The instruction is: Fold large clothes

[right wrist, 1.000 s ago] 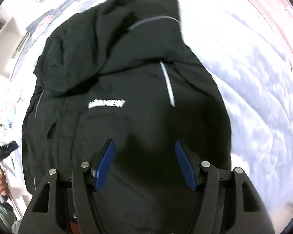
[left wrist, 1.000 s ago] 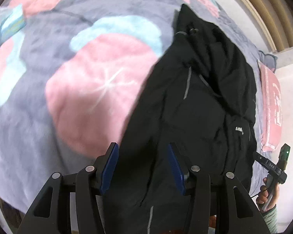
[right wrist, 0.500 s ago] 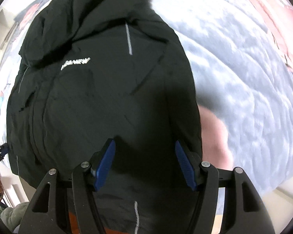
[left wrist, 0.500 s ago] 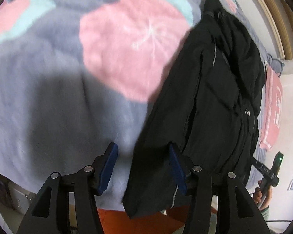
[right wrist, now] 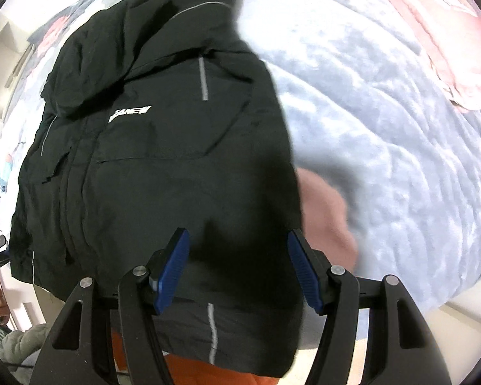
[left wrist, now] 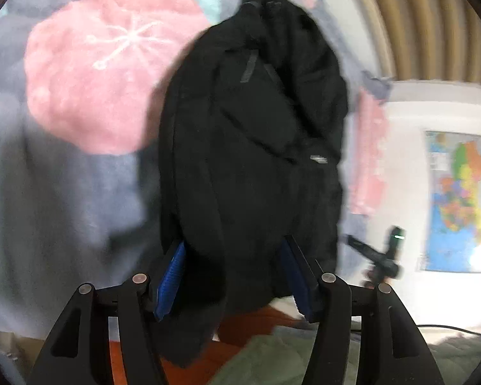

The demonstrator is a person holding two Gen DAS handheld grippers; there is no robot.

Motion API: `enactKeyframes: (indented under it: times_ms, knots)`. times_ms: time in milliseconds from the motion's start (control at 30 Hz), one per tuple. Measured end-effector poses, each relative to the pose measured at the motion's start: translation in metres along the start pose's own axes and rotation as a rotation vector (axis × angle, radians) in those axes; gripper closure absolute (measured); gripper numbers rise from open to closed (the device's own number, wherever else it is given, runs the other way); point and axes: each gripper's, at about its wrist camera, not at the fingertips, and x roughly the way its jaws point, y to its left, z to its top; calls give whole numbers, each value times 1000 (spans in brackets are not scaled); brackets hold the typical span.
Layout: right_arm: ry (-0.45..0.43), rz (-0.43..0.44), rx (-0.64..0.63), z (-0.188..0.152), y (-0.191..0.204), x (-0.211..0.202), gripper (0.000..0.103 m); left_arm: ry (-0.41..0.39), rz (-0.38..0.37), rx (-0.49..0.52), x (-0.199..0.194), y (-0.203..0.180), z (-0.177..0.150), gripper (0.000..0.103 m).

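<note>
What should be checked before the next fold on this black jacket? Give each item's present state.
1. Black jacket lying on the grey blanket: ok.
2. Hem overhanging the bed edge, not fully supported: not ok.
3. Left tongs opening, jacket fabric between the blue pads; whether they still grip: cannot tell.
4. Right tongs open above the jacket, holding nothing: ok.
5. Hood end lying flat: not ok, bunched.
6. Sleeves tucked in: cannot tell.

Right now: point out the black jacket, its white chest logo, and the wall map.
black jacket (right wrist: 163, 199), right wrist view, on the front panel below the chest.
white chest logo (right wrist: 130, 114), right wrist view, on the lettering's middle.
wall map (left wrist: 458, 202), left wrist view, on the coloured middle of the sheet.
</note>
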Motion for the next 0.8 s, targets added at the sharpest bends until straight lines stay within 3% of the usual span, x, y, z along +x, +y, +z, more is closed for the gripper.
enactKeyframes:
  times_ms: [67, 200, 300, 367, 400, 433, 467, 600, 667, 800]
  knots:
    - [20, 10, 22, -5, -12, 2, 37, 19, 16, -17, 12, 5, 1, 43]
    - [48, 17, 52, -17, -27, 3, 36, 68, 179, -24, 36, 14, 1, 43]
    - [70, 23, 63, -27, -30, 10, 37, 87, 188, -14, 43, 13, 0, 43]
    - [97, 47, 71, -31, -28, 18, 37, 85, 156, 20, 45, -4, 0, 43]
    - [110, 60, 73, -32, -26, 22, 43, 78, 116, 44, 42, -15, 2, 43]
    - [126, 81, 69, -33, -23, 26, 56, 70, 81, 64, 39, -23, 3, 43]
    - [125, 106, 61, -34, -17, 25, 59, 58, 34, 82, 35, -33, 5, 43]
    - [51, 212, 16, -32, -1, -1, 60, 14, -153, 96, 24, -63, 17, 43]
    - [54, 215, 13, -33, 1, -2, 60, 31, -133, 93, 32, -65, 22, 43]
    - [118, 151, 52, -48, -12, 21, 60, 133, 23, 91, 62, -53, 18, 43]
